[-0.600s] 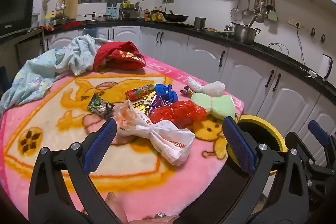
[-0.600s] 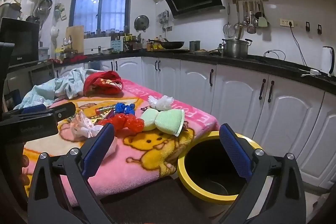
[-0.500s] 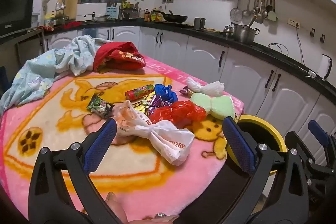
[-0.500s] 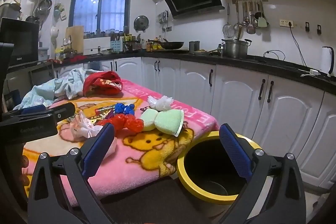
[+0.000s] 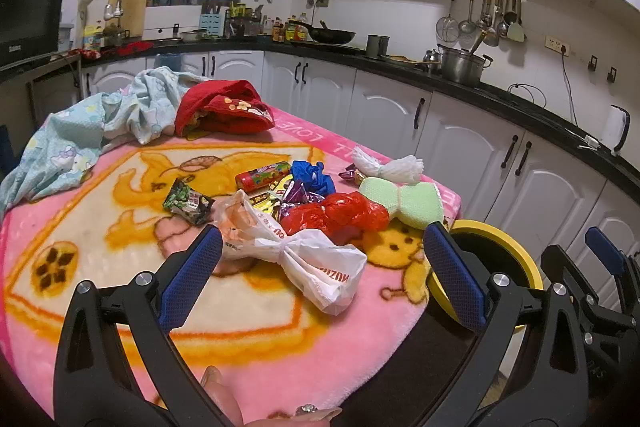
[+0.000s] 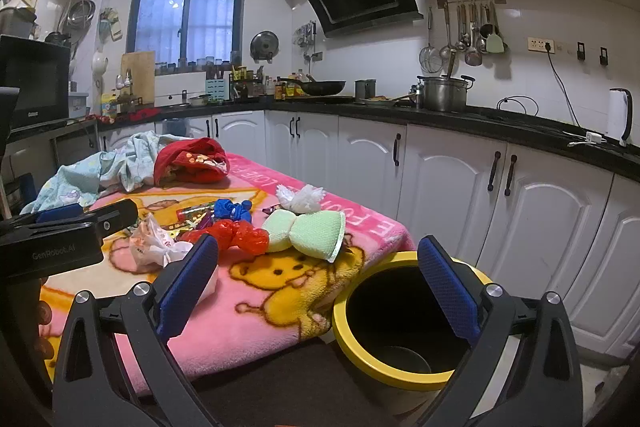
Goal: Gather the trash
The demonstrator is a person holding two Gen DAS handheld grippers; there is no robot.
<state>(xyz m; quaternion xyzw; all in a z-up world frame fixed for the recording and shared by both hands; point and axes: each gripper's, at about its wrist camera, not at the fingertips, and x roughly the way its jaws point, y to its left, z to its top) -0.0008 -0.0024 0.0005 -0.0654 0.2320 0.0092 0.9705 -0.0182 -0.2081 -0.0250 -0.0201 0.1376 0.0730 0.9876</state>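
Trash lies in a heap on the pink blanket point(image 5: 100, 267): a knotted white plastic bag point(image 5: 288, 251), a red plastic bag point(image 5: 340, 215), a blue bag point(image 5: 312, 177), a green foam wrap point(image 5: 404, 201), a white foam net point(image 5: 388, 165) and snack wrappers point(image 5: 188, 203). A yellow-rimmed bin point(image 6: 400, 323) stands at the table's right corner. My left gripper point(image 5: 320, 279) is open and empty just before the white bag. My right gripper point(image 6: 316, 287) is open and empty, near the bin's rim.
A red cloth point(image 5: 224, 107) and a light blue cloth point(image 5: 80, 131) lie at the blanket's far side. White cabinets point(image 6: 460, 187) under a black counter point(image 6: 500, 127) run behind the table and bin. The left gripper's body point(image 6: 60, 239) shows at the right wrist view's left edge.
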